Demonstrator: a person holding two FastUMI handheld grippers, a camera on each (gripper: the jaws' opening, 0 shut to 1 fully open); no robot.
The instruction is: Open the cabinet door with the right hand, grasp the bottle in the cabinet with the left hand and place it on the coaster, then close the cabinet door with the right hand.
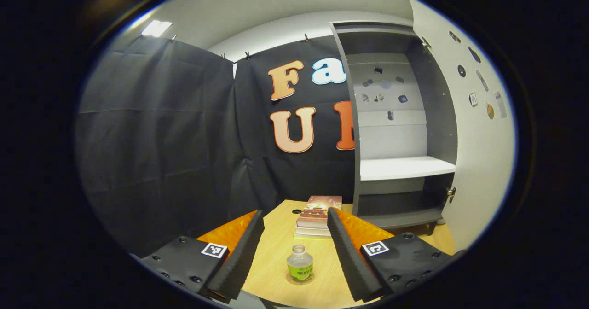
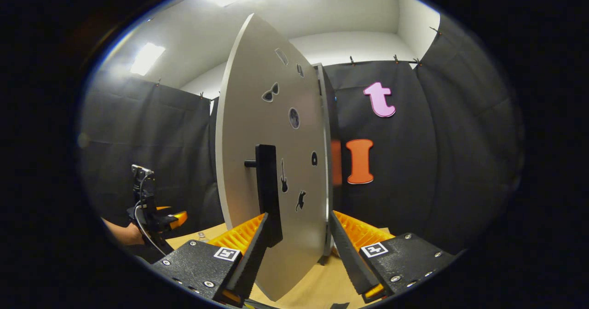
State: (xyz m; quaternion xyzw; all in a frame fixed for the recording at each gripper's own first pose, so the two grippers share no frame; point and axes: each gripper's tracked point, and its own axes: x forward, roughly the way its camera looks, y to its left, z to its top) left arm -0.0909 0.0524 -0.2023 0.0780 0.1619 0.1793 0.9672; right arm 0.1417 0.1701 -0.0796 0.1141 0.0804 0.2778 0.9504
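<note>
A small clear bottle (image 1: 300, 264) with a green label stands upright on a round coaster (image 1: 289, 279) on the wooden table (image 1: 276, 263). My left gripper (image 1: 294, 214) is open, its fingers wide on either side of the bottle and not touching it. The grey cabinet (image 1: 395, 129) stands open at the right, its white shelf (image 1: 405, 167) bare. In the right gripper view the white cabinet door (image 2: 271, 129) stands edge-on between the fingers of my open right gripper (image 2: 299, 217). The door's black handle (image 2: 267, 184) ends beside the left finger (image 2: 253, 249).
A stack of books (image 1: 317, 214) lies on the table behind the bottle, just left of the cabinet's foot. The open door (image 1: 478, 138) with stickers fills the right side. The other gripper (image 2: 154, 217), held by a hand (image 2: 129, 235), shows far left over the table.
</note>
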